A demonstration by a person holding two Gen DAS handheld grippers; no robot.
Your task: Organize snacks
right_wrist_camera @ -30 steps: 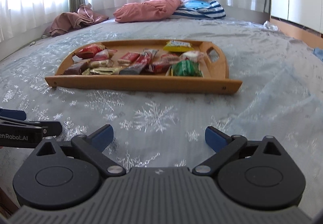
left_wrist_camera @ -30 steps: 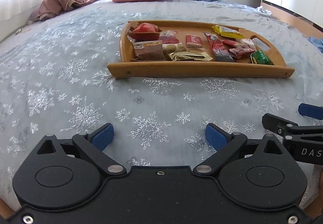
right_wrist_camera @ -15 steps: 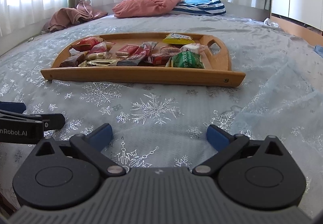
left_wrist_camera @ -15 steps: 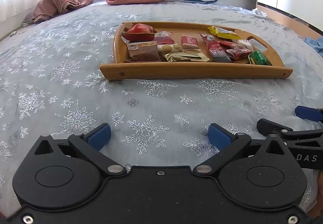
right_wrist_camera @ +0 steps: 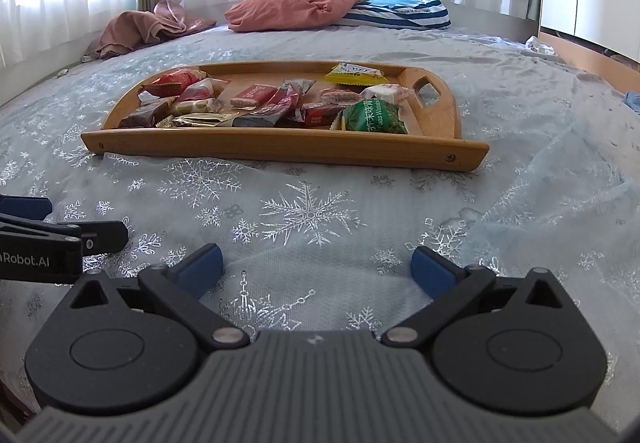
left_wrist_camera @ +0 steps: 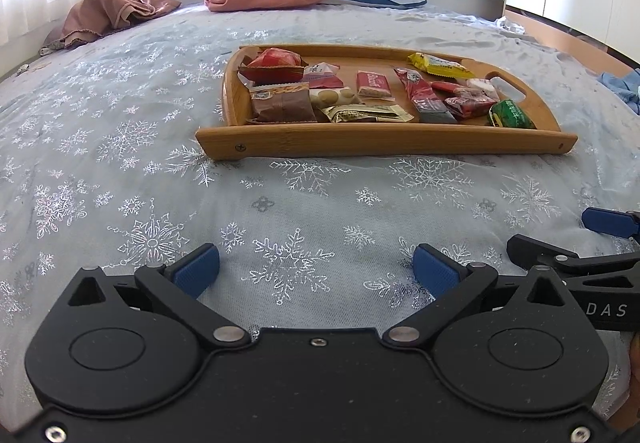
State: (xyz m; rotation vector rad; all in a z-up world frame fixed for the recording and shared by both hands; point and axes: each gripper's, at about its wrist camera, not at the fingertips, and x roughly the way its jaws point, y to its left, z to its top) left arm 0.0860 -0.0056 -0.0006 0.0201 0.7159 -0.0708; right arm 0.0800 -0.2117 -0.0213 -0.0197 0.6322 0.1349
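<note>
Snowflake bedspread (left_wrist_camera: 280, 211) under me, wooden tray (left_wrist_camera: 384, 141) ahead with every snack (left_wrist_camera: 372, 85) inside it, laid loosely, perhaps sorted, perhaps awaiting sorting. My left gripper (left_wrist_camera: 316, 269) and right gripper (right_wrist_camera: 316, 267) hover wide apart, empty, squared up for whichever reach comes.

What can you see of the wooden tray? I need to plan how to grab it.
The tray looks like light bamboo: long, shallow, with raised walls, rounded ends and a screw head at each front corner. The right end has a cut-out handle; the left end's is not visible. It lies flat on the snowflake bedspread, long side toward both grippers, apart from them. Wrapped snacks cover most of its floor, including a green packet at the right front.
</note>
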